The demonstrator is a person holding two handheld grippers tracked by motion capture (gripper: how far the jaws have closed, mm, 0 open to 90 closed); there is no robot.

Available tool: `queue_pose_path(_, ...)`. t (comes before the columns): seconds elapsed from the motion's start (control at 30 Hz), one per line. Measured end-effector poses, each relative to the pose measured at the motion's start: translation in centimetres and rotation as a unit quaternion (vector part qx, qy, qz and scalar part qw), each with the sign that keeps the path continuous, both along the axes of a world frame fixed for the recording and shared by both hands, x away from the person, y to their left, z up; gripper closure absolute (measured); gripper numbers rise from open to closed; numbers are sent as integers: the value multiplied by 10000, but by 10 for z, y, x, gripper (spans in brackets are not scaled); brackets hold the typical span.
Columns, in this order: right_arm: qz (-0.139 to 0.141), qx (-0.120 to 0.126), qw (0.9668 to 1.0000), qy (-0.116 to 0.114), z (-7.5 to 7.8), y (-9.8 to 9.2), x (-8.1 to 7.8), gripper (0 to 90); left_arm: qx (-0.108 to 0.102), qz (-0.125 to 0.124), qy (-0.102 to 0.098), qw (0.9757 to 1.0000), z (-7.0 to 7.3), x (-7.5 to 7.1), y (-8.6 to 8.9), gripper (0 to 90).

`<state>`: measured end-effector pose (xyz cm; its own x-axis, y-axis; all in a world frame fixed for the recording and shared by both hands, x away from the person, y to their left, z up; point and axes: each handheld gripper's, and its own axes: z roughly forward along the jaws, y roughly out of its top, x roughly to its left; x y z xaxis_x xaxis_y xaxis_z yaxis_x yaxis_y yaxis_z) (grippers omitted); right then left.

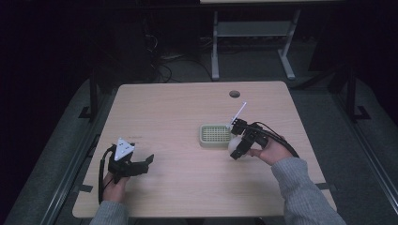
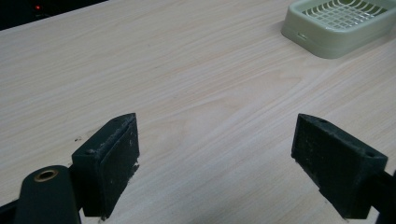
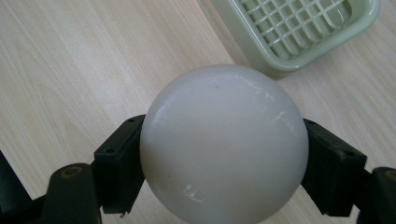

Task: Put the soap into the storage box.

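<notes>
A smooth white ball (image 3: pixel 224 144) sits clamped between the two black jaws of my right gripper (image 3: pixel 224 161), just above the wooden table. In the high view the ball (image 1: pixel 232 145) and the right gripper (image 1: pixel 237 140) are right of centre, beside the right end of a pale green slatted tray (image 1: pixel 209 136). That tray (image 3: pixel 299 28) lies just beyond the ball. My left gripper (image 1: pixel 146 165) rests near the front left of the table, far from the tray. Its jaws (image 2: pixel 215 163) stand wide apart with bare wood between them.
The tray (image 2: pixel 336 23) appears at the upper right of the left gripper view. A round cable hole (image 1: pixel 234 93) is near the table's far edge. A thin white rod (image 1: pixel 238 112) sticks up by the right gripper. A grey desk frame (image 1: pixel 253 33) stands behind the table.
</notes>
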<state>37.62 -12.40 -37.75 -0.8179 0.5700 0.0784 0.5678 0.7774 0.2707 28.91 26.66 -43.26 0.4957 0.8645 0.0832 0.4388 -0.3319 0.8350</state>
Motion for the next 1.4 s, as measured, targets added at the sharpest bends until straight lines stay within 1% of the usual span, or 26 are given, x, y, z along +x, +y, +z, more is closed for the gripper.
queue_pose_path(0.3, 70, -28, 10000, 19, 3, 8, 7, 234, -31, 20, 8, 10000, 0, 0, 0, 148)
queue_pose_path(0.37, 69, 7, 10000, 35, 4, 9, 8, 234, -32, 16, 7, 10000, 0, 0, 0, 149)
queue_pose_path(0.53, 88, -22, 9999, 53, 6, 13, 11, 234, -18, 14, -12, 10000, 0, 0, 1, 149)
queue_pose_path(0.73, 156, -84, 9998, 21, 9, 17, 16, 234, -20, 27, -2, 10000, 0, 1, 2, 148)
queue_pose_path(0.8, 158, -38, 9999, 60, 9, 18, 18, 234, -34, 38, 4, 10000, 0, 1, 2, 149)
queue_pose_path(0.87, 148, -88, 9998, 72, 9, 20, 19, 234, -25, 25, -9, 10000, 0, 1, 2, 148)
queue_pose_path(0.97, 152, -99, 9998, 95, 10, 23, 21, 234, -45, 37, -5, 10000, 0, 1, 2, 149)
queue_pose_path(1.0, 174, -122, 9997, 72, 10, 23, 23, 234, -48, 34, -12, 10000, 0, 1, 2, 149)
queue_pose_path(1.03, 164, -125, 9997, 101, 11, 24, 23, 234, -53, 34, -12, 10000, 0, 1, 2, 149)
queue_pose_path(1.17, 175, -144, 9997, 73, 13, 27, 27, 234, -53, 36, 0, 10000, 0, 1, 2, 149)
queue_pose_path(1.23, 176, -100, 9998, 92, 14, 28, 28, 234, -56, 44, -6, 10000, 0, 1, 2, 149)
queue_pose_path(1.4, 198, -149, 9997, 74, 15, 30, 32, 234, -62, 47, -1, 10000, 0, 1, 2, 149)
